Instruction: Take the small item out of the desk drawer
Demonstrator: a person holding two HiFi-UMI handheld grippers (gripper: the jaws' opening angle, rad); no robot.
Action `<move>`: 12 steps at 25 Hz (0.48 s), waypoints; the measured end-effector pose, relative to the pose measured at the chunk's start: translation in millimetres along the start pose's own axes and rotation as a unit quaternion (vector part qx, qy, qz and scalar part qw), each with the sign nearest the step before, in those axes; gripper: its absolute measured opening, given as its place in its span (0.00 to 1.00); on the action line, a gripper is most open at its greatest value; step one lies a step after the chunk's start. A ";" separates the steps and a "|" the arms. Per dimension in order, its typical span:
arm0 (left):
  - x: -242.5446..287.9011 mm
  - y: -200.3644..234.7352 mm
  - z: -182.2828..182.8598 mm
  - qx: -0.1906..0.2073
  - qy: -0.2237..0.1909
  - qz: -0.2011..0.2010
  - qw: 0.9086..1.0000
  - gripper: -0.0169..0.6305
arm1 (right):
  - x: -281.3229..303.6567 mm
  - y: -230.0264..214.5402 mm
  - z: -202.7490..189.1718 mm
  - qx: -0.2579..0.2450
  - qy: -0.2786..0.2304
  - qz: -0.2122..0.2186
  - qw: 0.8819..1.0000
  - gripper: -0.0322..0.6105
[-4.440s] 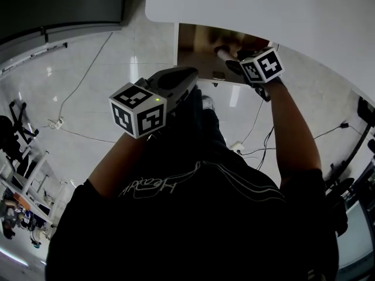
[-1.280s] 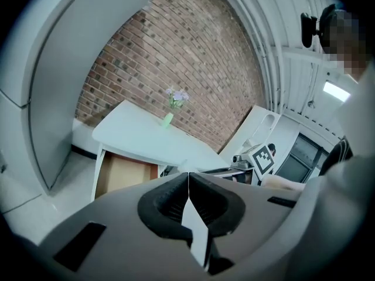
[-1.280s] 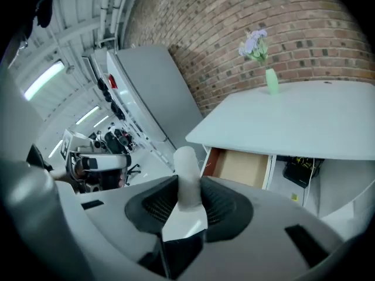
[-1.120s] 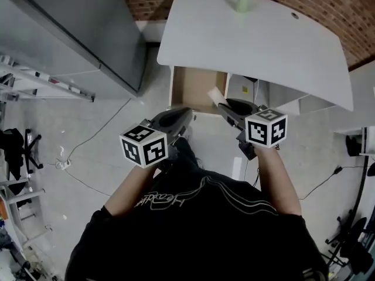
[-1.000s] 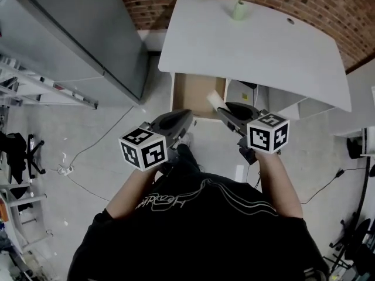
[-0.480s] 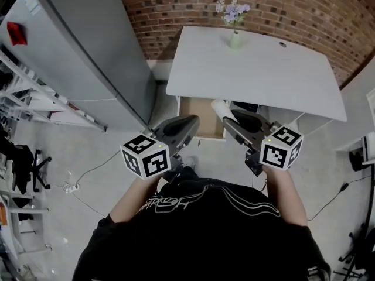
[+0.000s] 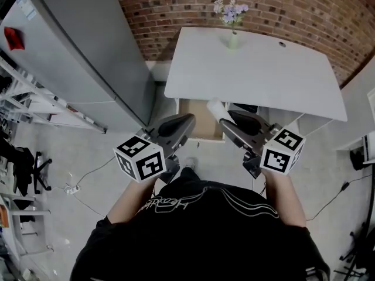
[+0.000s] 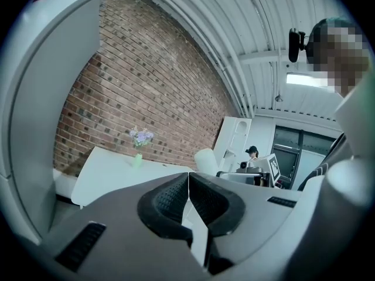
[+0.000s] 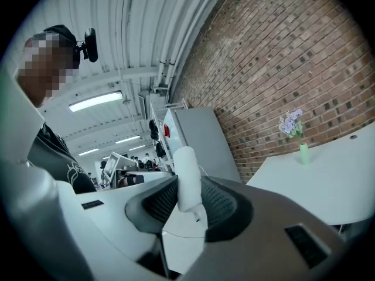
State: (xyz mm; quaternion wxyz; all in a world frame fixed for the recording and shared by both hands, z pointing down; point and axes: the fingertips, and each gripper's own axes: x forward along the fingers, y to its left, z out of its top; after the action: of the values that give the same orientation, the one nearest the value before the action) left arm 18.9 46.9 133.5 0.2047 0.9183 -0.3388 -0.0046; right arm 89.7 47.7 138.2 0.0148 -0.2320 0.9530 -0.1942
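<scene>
My right gripper (image 7: 225, 120) is shut on a small white cylinder (image 7: 215, 109), which stands up between the ribbed pads (image 9: 218, 204) in the right gripper view as the white cylinder (image 9: 187, 177). It hangs just in front of the open wooden drawer (image 7: 199, 120) under the white desk (image 7: 258, 69). My left gripper (image 7: 186, 120) hovers beside it, to the left. Its jaws are shut, pads meeting with nothing between them (image 8: 188, 187). The drawer's inside is mostly hidden by both grippers.
A small green vase of purple flowers (image 7: 233, 38) stands at the desk's far edge, against a brick wall (image 7: 281, 7). A tall grey cabinet (image 7: 76, 51) stands left of the desk, with metal shelving (image 7: 23, 98) further left. Cables lie on the tiled floor (image 7: 88, 174).
The right gripper has come up and back out of the drawer with the white cylinder in its jaws. The view has pulled back, so the whole desk and wall now show. The drawer stays open.
</scene>
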 end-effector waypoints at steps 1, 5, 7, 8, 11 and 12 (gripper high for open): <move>1.1 0.3 0.7 0.003 0.000 0.000 1.000 0.06 | -0.2 -1.2 -0.7 0.000 0.000 -0.001 1.000 0.26; 7.9 2.0 1.6 0.008 0.005 0.001 1.000 0.06 | -1.7 -7.4 -2.1 0.002 -0.001 -0.003 1.000 0.26; 11.0 2.2 1.3 0.008 0.007 0.001 1.000 0.06 | -2.5 -10.4 -2.6 0.002 -0.001 -0.004 1.000 0.26; 12.1 2.2 0.8 0.007 0.008 0.001 1.000 0.06 | -3.0 -12.0 -3.1 0.003 0.000 -0.004 1.000 0.26; 12.3 3.7 -4.0 0.004 0.011 0.005 1.000 0.06 | -3.9 -15.7 -8.0 0.005 0.004 -0.006 1.000 0.26; 12.3 5.2 -6.3 0.002 0.012 0.006 1.000 0.06 | -3.6 -17.1 -10.4 0.007 0.005 -0.006 1.000 0.26</move>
State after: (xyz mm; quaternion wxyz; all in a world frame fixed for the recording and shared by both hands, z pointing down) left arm 26.0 38.0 142.9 0.2070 0.9165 -0.3422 0.0089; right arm 99.2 39.1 154.0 0.0101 -0.2371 0.9502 -0.2021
